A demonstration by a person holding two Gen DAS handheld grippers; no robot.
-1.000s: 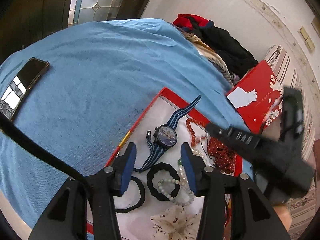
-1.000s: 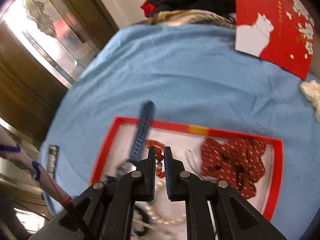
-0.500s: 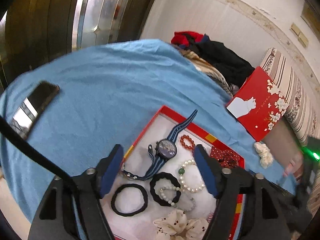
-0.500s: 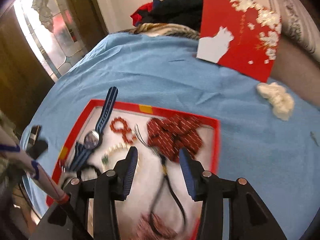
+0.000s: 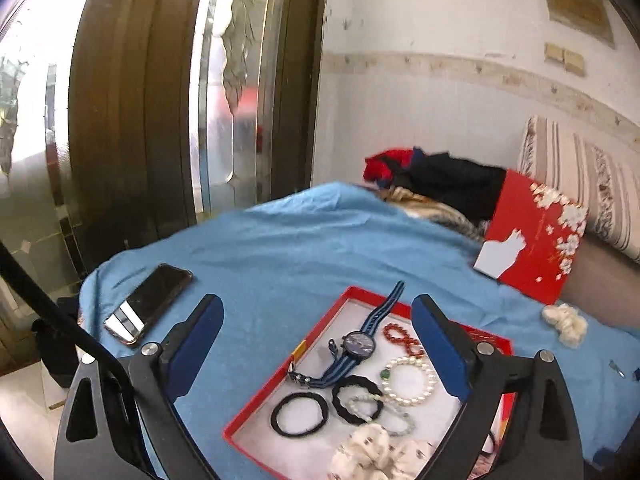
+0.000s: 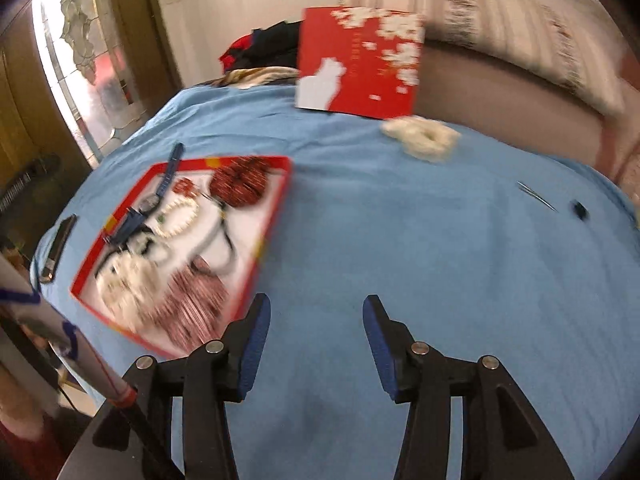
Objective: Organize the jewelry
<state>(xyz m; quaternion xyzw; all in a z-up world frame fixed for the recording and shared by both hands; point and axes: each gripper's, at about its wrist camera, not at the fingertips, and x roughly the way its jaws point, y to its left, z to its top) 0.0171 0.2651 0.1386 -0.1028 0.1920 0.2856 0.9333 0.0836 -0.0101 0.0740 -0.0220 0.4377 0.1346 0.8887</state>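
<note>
Left wrist view: our left tongs (image 5: 316, 344), just opened wide, hold nothing above the red-rimmed white jewelry tray (image 5: 256, 412) on the blue-clothed surface (image 5: 280, 240). Our right tongs (image 6: 316, 344), just opened too, hang empty over bare cloth beside the tray.

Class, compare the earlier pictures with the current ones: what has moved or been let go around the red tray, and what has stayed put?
The right gripper, earlier shut over the red bead bracelet in the red tray, has just been opening and swung off over the bare blue cloth, with nothing between its jaws. The left gripper drew back from the tray, its jaws also opening, empty. The watch, pearl bracelet, phone and red lid lie unmoved.
</note>
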